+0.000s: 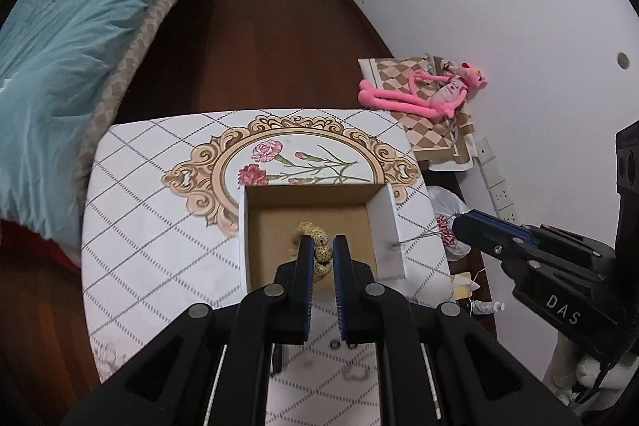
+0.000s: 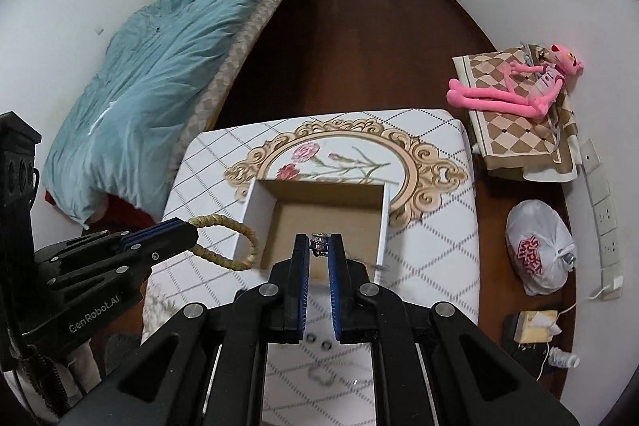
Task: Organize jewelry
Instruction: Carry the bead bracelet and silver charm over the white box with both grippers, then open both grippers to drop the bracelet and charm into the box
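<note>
Left claw (image 1: 322, 252) clenched on one beaded bracelet (image 1: 319, 246), above one open cardboard box (image 2: 383, 222) on counter (image 2: 439, 246). Right claw (image 2: 318, 246) grasping one silver ring (image 2: 319, 241) over box. Two small rings (image 2: 318, 341) on counter below claws.

One open cardboard box (image 1: 315, 202) stands on the tabletop (image 1: 159, 246). Two tools are in view: the left tool (image 1: 322, 246) and the right tool (image 2: 319, 245). There is one beaded bracelet (image 2: 227, 242), one small silver ring-like piece (image 2: 319, 241), and two small dark rings (image 2: 318, 341) lying loose on the tabletop. Off the tabletop there is one pink plush toy (image 2: 515, 86), one white plastic bag (image 2: 539, 246) and one bed (image 2: 159, 74).
</note>
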The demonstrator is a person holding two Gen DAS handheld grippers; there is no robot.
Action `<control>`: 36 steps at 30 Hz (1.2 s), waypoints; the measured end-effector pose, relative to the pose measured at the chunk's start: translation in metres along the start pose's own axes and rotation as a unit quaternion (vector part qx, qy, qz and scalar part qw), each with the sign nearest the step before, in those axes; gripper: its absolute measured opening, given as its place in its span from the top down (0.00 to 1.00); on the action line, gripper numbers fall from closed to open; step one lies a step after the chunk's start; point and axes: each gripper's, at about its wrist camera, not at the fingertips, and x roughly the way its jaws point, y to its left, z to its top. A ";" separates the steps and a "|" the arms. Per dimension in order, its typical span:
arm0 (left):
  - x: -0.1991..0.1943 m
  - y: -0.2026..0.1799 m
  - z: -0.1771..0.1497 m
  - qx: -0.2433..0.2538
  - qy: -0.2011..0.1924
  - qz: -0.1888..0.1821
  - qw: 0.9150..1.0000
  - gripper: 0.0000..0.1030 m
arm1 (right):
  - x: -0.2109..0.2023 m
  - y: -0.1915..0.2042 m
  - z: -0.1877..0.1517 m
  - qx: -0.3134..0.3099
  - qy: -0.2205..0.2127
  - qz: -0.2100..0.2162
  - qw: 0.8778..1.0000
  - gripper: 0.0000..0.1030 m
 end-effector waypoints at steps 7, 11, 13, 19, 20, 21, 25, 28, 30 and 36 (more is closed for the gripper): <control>0.054 0.017 0.021 -0.020 0.040 -0.004 0.999 0.93 | 0.066 -0.011 0.023 0.002 0.054 -0.018 0.998 0.91; 0.078 0.028 0.023 -0.037 0.058 0.010 0.998 0.92 | 0.105 -0.022 0.026 0.013 0.093 -0.021 0.995 0.90; 0.084 0.032 0.023 -0.035 0.061 0.024 0.997 0.91 | 0.116 -0.026 0.024 0.021 0.105 -0.017 0.994 0.89; 0.086 0.040 0.026 -0.025 0.046 0.073 0.996 0.11 | 0.121 -0.032 0.022 0.025 0.108 -0.029 0.993 0.38; 0.084 0.042 0.025 -0.024 0.040 0.079 0.996 0.10 | 0.120 -0.032 0.021 0.023 0.106 -0.037 0.993 0.32; 0.083 0.042 0.024 -0.021 0.037 0.086 0.995 0.10 | 0.119 -0.032 0.019 0.020 0.104 -0.047 0.993 0.25; 0.079 0.044 0.015 -0.011 0.019 0.120 0.993 0.07 | 0.116 -0.032 0.009 0.015 0.100 -0.096 0.990 0.14; 0.075 0.045 0.004 -0.004 0.000 0.135 0.991 0.00 | 0.113 -0.028 -0.003 0.006 0.089 -0.134 0.987 0.07; 0.073 0.044 -0.005 -0.001 -0.011 0.146 0.989 0.00 | 0.114 -0.024 -0.012 0.000 0.087 -0.149 0.985 0.07; 0.065 0.043 -0.022 -0.002 -0.025 0.166 0.986 0.00 | 0.116 -0.022 -0.031 0.011 0.088 -0.155 0.984 0.07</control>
